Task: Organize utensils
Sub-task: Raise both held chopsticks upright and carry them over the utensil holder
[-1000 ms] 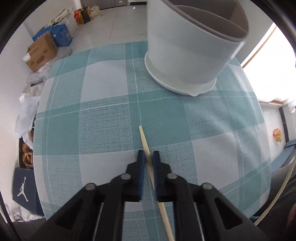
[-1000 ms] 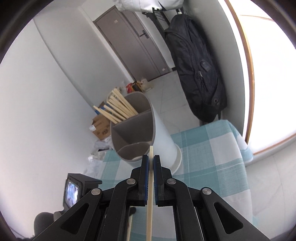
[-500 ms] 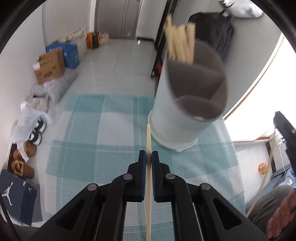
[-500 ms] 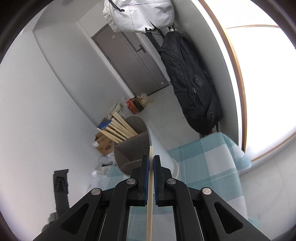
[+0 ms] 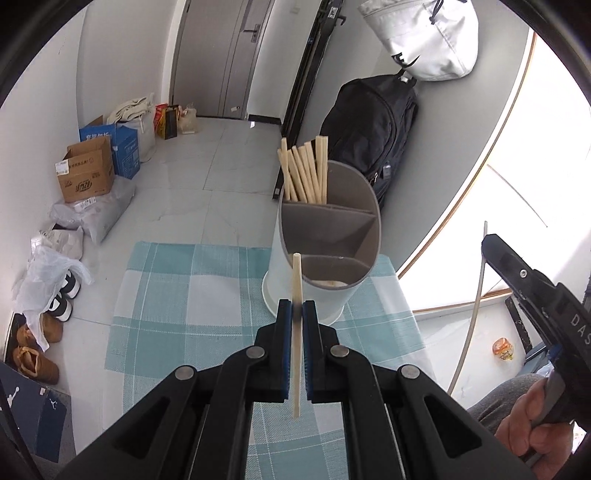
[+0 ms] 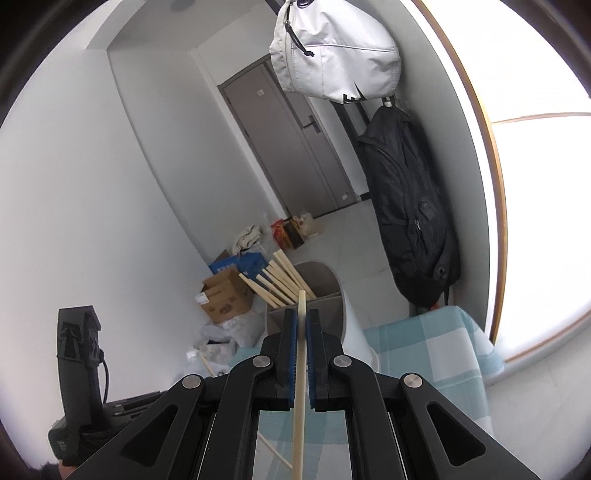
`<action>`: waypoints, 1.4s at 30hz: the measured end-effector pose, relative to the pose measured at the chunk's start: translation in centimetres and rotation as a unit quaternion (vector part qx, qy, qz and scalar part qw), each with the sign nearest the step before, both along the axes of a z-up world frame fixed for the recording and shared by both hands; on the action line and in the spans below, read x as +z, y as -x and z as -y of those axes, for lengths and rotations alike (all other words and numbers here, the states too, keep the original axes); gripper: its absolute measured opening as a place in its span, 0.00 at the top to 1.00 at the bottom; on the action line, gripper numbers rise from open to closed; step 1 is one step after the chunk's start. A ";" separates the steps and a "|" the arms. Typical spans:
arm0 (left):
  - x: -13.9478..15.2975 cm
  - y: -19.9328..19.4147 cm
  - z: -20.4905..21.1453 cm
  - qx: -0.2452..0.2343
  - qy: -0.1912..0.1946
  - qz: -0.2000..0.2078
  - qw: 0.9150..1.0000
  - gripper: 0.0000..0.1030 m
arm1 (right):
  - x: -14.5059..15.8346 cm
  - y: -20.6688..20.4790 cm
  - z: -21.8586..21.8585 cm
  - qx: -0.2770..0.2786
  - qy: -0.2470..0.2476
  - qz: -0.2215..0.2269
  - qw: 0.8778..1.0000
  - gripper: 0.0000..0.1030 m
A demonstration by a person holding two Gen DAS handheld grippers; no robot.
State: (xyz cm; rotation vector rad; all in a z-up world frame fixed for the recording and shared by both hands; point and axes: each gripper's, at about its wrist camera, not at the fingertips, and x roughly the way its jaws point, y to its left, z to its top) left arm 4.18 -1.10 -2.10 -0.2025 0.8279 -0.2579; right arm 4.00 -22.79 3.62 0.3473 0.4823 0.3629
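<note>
The left tool point(image 5: 296, 309) has its blue pads pressed together on a single pale chopstick point(image 5: 296, 332), pinched near its middle so that one end rises above the pads and the other hangs below them, clear of the table; the right tool point(image 6: 302, 325) is likewise clamped on its own chopstick point(image 6: 300, 384), which runs up between the pads and pokes out past the tips; in the left wrist view the right tool shows from the side at the right edge, held in a hand point(image 5: 532, 424), its chopstick a thin pale line beside it; white letters "DAS" can be read on that tool's black body; ahead of both tools stands the utensil holder point(image 5: 314, 291), a white tub with a grey inside split into compartments; a bundle of chopsticks point(image 5: 304, 171) stands upright in its far compartment, leaning a little, while the nearer compartments look bare apart from something pale low in the closest one, too hidden to name; the holder sits at the far end of the table point(image 5: 166, 295), which is covered by a teal and white checked cloth; beyond it is a pale tiled floor with a cardboard box point(image 5: 86, 175) bearing print too small to read, a blue box point(image 5: 122, 147) with white characters, plastic bags and shoes along the left wall; a box at the lower left shows a jumping-figure logo; a black backpack point(image 5: 373, 133) hangs on the grey wall with a white bag point(image 5: 424, 33) above it, black lettering on it only partly visible; a grey door stands behind and a bright window fills the right side.
</note>
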 end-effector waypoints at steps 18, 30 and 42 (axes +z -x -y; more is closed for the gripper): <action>7.2 -0.5 0.8 -0.026 0.020 0.052 0.998 0.99 | 5.8 -2.6 0.0 -0.005 0.011 0.063 0.998 0.96; 12.3 -5.9 0.8 -0.027 0.036 0.075 0.996 0.99 | 10.5 -10.2 -1.3 -0.007 0.027 0.093 0.995 0.96; 11.7 -11.7 0.0 -0.009 0.046 0.087 0.995 0.99 | 9.4 -18.8 -4.2 0.005 0.038 0.110 0.993 0.96</action>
